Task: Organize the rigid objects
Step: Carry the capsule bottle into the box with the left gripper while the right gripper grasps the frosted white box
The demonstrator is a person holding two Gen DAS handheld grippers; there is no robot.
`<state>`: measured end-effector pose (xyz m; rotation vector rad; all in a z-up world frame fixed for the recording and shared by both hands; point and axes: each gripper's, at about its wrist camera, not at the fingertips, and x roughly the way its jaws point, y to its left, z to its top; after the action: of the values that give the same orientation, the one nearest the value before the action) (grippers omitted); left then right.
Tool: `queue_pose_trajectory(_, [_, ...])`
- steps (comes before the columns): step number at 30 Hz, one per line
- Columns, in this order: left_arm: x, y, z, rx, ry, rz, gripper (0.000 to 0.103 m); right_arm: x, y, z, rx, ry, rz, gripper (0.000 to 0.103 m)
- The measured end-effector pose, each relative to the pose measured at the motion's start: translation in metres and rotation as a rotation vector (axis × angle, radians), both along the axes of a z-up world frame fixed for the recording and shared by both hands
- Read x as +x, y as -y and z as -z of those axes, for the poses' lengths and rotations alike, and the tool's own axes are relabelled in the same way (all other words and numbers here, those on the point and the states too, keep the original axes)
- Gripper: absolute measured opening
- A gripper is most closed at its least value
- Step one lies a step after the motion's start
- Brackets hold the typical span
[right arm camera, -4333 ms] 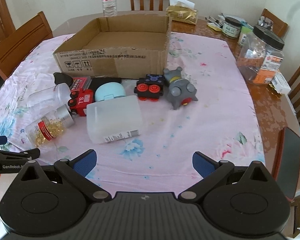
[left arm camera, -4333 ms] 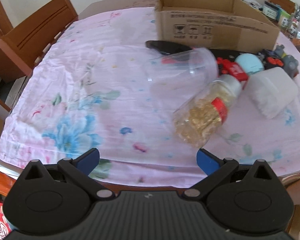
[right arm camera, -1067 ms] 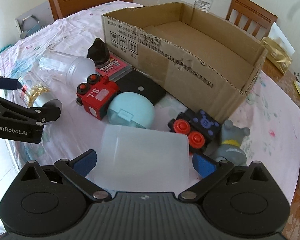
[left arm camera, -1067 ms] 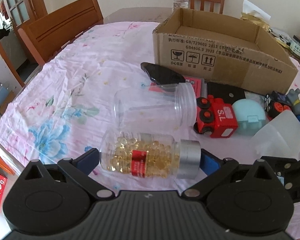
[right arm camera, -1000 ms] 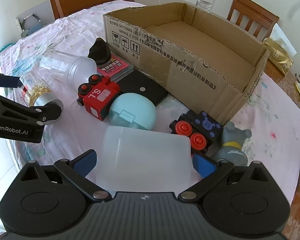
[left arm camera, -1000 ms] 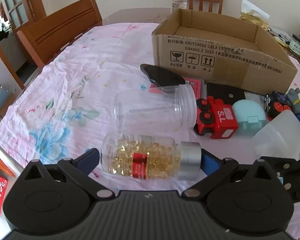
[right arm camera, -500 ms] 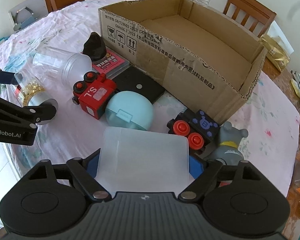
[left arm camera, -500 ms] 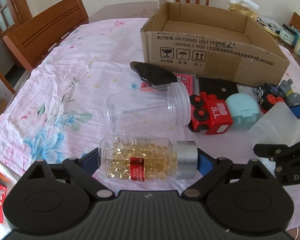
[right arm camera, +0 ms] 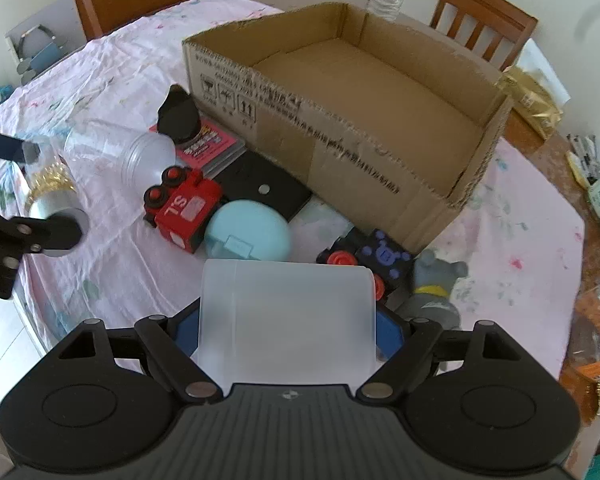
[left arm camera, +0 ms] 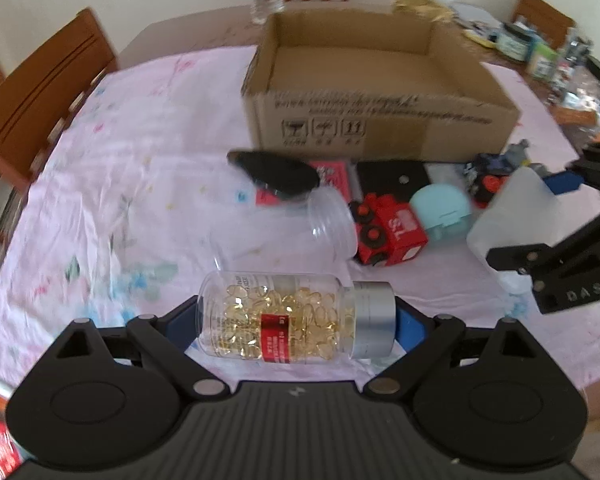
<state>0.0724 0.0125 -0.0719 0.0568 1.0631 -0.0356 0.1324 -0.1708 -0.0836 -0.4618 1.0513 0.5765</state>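
Observation:
A clear bottle of golden capsules (left arm camera: 284, 320) with a silver cap lies crosswise between the blue pads of my left gripper (left arm camera: 298, 320), which is shut on it end to end and holds it just above the cloth. My right gripper (right arm camera: 288, 328) is closing its jaws on a frosted translucent plastic box (right arm camera: 288, 312), and both pads press on the box's sides. The open cardboard box (right arm camera: 360, 120) stands behind the pile, with nothing showing inside it. In the left wrist view the right gripper (left arm camera: 536, 220) holds the frosted box at the right edge.
An empty clear jar (left arm camera: 296, 232), a red toy train (right arm camera: 184, 212), a light blue case (right arm camera: 248, 232), a black flat case (right arm camera: 264, 192), a black and blue toy car (right arm camera: 364, 256) and a grey figure (right arm camera: 436, 292) lie before the cardboard box. Wooden chairs ring the table; jars crowd its right side.
Both grippers closed from wide open onto their objects. The left one has lifted the capsule bottle a little off the cloth and rolled; the right one stayed in place.

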Motion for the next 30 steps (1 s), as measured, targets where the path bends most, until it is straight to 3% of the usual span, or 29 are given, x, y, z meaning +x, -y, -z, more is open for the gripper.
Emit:
queue_pose_trajectory(15, [0.046,-0.016,-0.071,-0.008,0.14,0.384,0.094,-0.005,-0.015,-0.062,0.023,0.105,0.171,0.086])
queue_pose_trajectory(20, [0.07,-0.01,-0.081,-0.031,0.156,0.409,0.094,0.005,-0.012,-0.081,0.052,0.128,0.183,0.086])
queue_pose_trajectory(30, [0.142,0.007,-0.087,-0.024,0.201,0.337,0.094,0.059,0.004,-0.1,0.107,0.189,0.176,0.086])
